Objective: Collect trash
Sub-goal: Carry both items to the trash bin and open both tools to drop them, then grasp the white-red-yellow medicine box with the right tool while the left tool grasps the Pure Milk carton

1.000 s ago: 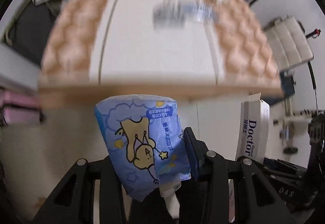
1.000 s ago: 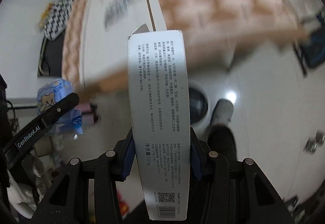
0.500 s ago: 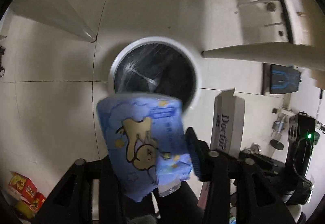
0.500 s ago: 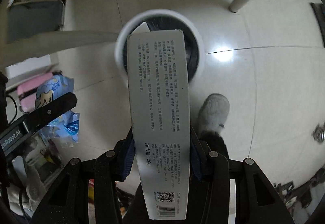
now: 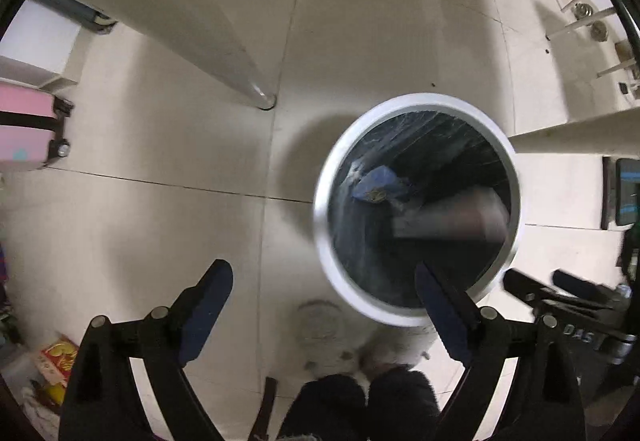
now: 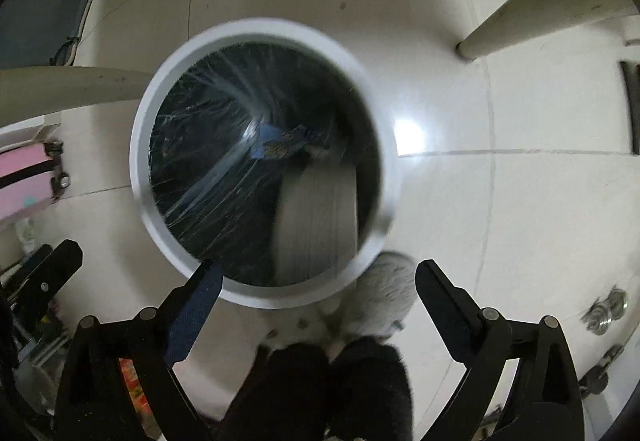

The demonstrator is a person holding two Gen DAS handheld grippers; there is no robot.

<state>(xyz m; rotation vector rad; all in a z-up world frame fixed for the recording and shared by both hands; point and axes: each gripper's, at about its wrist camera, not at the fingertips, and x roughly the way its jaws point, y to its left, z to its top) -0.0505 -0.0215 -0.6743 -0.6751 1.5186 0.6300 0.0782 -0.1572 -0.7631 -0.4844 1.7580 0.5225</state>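
Observation:
A round white trash bin with a black liner stands on the tiled floor below both grippers. Inside it lie the blue cartoon-print packet and the long grey carton, which is blurred. My left gripper hangs above the bin's left rim, its jaws opening wide with nothing between them. In the right wrist view the bin, the packet and the blurred carton show again. My right gripper hangs over the bin's near rim, jaws opening, nothing between them.
White table legs stand on the floor around the bin. A pink suitcase is at the left, and red packaging lies at the lower left. A person's feet in pale fluffy slippers stand beside the bin.
Both grippers came down from table height to just above the bin. Both sets of jaws opened, and the blue packet and the grey carton dropped into the bin.

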